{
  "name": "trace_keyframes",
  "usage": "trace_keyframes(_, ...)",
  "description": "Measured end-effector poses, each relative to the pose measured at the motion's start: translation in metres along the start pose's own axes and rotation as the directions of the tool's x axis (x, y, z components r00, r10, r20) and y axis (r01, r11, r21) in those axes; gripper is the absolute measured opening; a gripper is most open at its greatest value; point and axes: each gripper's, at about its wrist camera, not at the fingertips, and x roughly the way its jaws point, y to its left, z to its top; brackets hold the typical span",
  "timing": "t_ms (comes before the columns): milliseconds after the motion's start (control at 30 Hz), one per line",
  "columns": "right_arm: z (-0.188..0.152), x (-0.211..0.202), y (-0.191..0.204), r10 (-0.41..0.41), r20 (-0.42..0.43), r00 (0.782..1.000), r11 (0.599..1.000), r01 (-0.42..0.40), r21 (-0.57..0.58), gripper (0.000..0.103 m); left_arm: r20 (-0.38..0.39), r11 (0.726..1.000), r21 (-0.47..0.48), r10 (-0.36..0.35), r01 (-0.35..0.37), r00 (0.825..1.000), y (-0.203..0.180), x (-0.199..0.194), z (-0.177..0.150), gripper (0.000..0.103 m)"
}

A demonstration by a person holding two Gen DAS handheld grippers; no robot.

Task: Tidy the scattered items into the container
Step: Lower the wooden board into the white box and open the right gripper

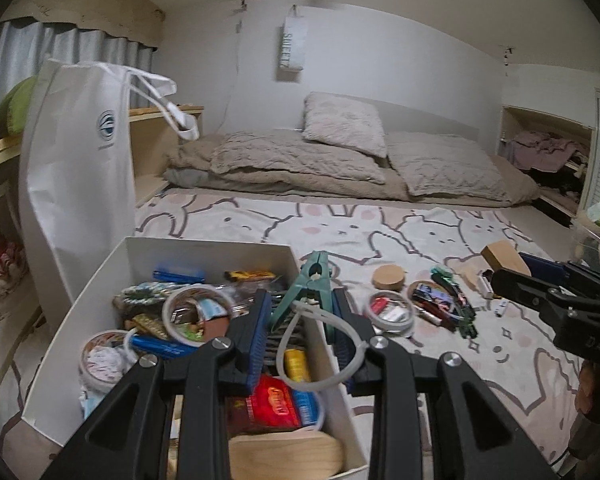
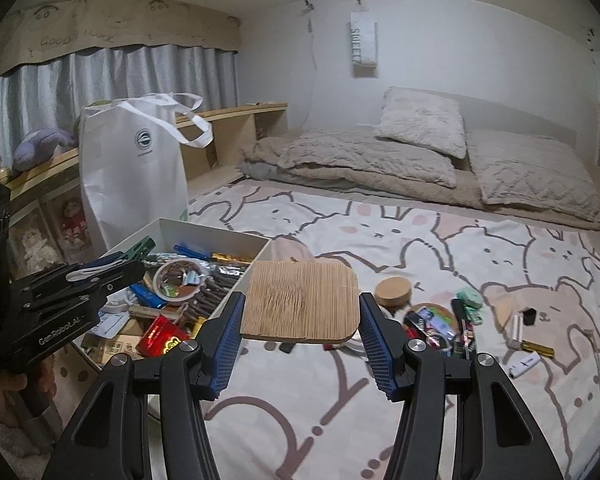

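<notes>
Far left: white tote bag (image 2: 134, 176) standing upright on the bed w/ bunny-print sheet (image 2: 420, 240), just behind the white box (image 1: 80, 300).

Box is sitting on the sheet, already crowded: tape rolls (image 1: 198, 312), blue tubes, a red packet (image 1: 274, 402), a yellow battery-like cylinder, a light wood block (image 1: 284, 454) at the near end.

L gripper (image 1: 302, 316) is hovering over the box's right side, fingers clamping a green spring clamp (image 1: 310, 284). Clamp is pointing up and away, nose past the box's far-right corner; a white cord loop (image 1: 320, 356) is hanging from it betw. the fingers. In the right wrist view the same gripper is showing at far left, over the box, green clamp tip sticking out ahead.

R gripper (image 2: 300, 316) is holding a flat wooden slab w/ rounded corners (image 2: 300, 306) by its two side edges, blue pads pressing on both. Slab is lying roughly level, above the sheet, just right of the box wall, not touching the box.

Right of that, loose items lying on the sheet: round cork lid (image 2: 394, 292), a coaster-like disc w/ small packets on it, dark pens, a mint-green item (image 2: 472, 298), white coiled cable (image 1: 392, 316), a gold tube (image 2: 538, 347) and a white lighter (image 2: 524, 367) farthest right. Pillows (image 2: 420, 120) and beige duvet at back, well apart from the clutter.
</notes>
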Motion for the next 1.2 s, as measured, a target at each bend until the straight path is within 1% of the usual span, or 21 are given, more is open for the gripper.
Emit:
trace_keyframes(233, 0.003, 0.018, 0.019, 0.066, -0.023, 0.998, 0.998, -0.066, -0.005, 0.057, -0.015, 0.996, -0.004, 0.086, -0.086, 0.996, 0.022, -0.002, -0.005, 0.030)
trace_keyframes(433, 0.001, 0.038, 0.040, 0.130, -0.066, 0.989, 0.991, -0.131, -0.007, 0.057, -0.011, 0.990, -0.064, 0.126, -0.126, 0.992, 0.056, -0.011, -0.005, 0.030)
trace_keyframes(600, 0.001, 0.053, 0.062, 0.175, -0.097, 0.980, 0.984, -0.179, -0.024, 0.057, -0.022, 0.978, -0.120, 0.168, -0.169, 0.986, 0.085, -0.013, -0.006, 0.030)
trace_keyframes(700, 0.000, 0.061, 0.076, 0.205, -0.120, 0.971, 0.977, -0.209, -0.029, 0.057, -0.032, 0.972, -0.140, 0.187, -0.190, 0.982, 0.098, -0.011, -0.009, 0.030)
trace_keyframes(833, -0.001, 0.074, 0.100, 0.243, -0.155, 0.958, 0.967, -0.252, -0.046, 0.057, -0.046, 0.966, -0.172, 0.188, -0.193, 0.981, 0.113, -0.011, -0.013, 0.030)
trace_keyframes(933, -0.003, 0.085, 0.115, 0.271, -0.188, 0.944, 0.957, -0.285, -0.051, 0.057, -0.047, 0.963, -0.183, 0.191, -0.196, 0.981, 0.119, -0.012, -0.015, 0.030)
trace_keyframes(1033, -0.005, 0.096, 0.129, 0.310, -0.224, 0.924, 0.945, -0.326, -0.036, 0.057, -0.046, 0.960, -0.199, 0.191, -0.196, 0.981, 0.127, -0.013, -0.016, 0.030)
trace_keyframes(1200, -0.008, 0.107, 0.155, 0.336, -0.258, 0.906, 0.930, -0.362, -0.058, 0.057, -0.043, 0.954, -0.220, 0.199, -0.204, 0.979, 0.138, -0.016, -0.017, 0.030)
